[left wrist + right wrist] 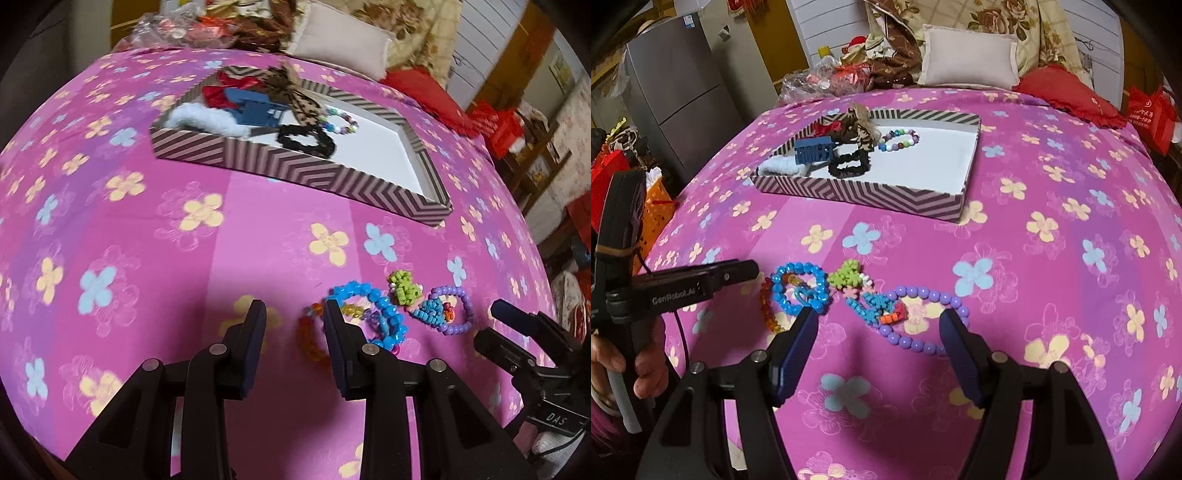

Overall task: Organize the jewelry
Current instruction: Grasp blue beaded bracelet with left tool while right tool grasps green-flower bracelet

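Note:
A striped box point(295, 168) point(864, 194) on the pink flowered bedspread holds a black scrunchie point(849, 162), a multicoloured bead bracelet point(899, 139), a blue hair clip point(812, 149) and other hair items. Loose on the spread lie a blue bead bracelet point(373, 314) point(799, 286), an orange bead bracelet point(308, 336) point(766, 302), a purple bead bracelet point(456, 308) point(923, 317) and green and blue bead charms point(404, 288) point(849, 277). My left gripper point(293, 314) is open and empty, just left of the blue bracelet. My right gripper point(879, 325) is open and empty over the purple bracelet.
The right gripper point(517, 321) shows at the right edge of the left wrist view; the left gripper point(701, 277) and a hand show at the left of the right wrist view. A pillow point(969, 61), red cushion point(1067, 92) and bags point(820, 81) lie behind the box.

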Available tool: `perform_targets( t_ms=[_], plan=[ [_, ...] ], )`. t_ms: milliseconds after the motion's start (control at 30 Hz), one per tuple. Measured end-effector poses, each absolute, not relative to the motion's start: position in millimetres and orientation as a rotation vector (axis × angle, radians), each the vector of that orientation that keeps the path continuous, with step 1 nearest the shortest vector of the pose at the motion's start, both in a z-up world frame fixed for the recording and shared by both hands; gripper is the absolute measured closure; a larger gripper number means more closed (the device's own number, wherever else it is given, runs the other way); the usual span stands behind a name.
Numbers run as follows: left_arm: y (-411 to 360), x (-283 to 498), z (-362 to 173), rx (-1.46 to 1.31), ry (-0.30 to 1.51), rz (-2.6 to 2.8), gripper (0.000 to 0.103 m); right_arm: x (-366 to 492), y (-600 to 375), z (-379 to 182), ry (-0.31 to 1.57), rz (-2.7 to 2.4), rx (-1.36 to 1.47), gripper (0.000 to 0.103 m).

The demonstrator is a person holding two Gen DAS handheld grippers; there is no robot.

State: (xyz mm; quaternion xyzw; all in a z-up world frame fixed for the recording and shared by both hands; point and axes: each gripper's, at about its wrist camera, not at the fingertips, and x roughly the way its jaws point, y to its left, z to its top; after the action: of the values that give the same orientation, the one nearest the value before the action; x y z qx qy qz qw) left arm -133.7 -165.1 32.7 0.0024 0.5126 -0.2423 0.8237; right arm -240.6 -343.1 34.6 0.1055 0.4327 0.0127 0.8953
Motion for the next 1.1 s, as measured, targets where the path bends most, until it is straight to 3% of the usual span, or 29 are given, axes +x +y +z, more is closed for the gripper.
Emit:
perform_targets(
  t_ms=[300, 533, 967, 1033, 1100],
  plan=[
    [-198, -128, 20, 0.138, 1.106, -0.589, 0.069, -243, -347, 28, 0.91, 0.03, 0.191, 0.032],
    [-205, -121, 21, 0.17, 1.106, -0.6, 0.069, -236, -338, 19, 0.921, 0.072, 0.159, 0.04],
    [-217, -122, 18, 0.239, 1.105, -0.693, 0.069, -223, -333, 15, 0.919, 0.093, 0.117, 0.04],
    [-216, -121, 17, 0.236, 1.1, -0.701, 0.084, -216, -332, 15, 0.916, 0.097, 0.103, 0.04],
    [-217, -121, 16, 0.256, 1.081, -0.709, 0.091, -210, -331, 15, 0.914, 0.097, 0.089, 0.041]
  ],
)
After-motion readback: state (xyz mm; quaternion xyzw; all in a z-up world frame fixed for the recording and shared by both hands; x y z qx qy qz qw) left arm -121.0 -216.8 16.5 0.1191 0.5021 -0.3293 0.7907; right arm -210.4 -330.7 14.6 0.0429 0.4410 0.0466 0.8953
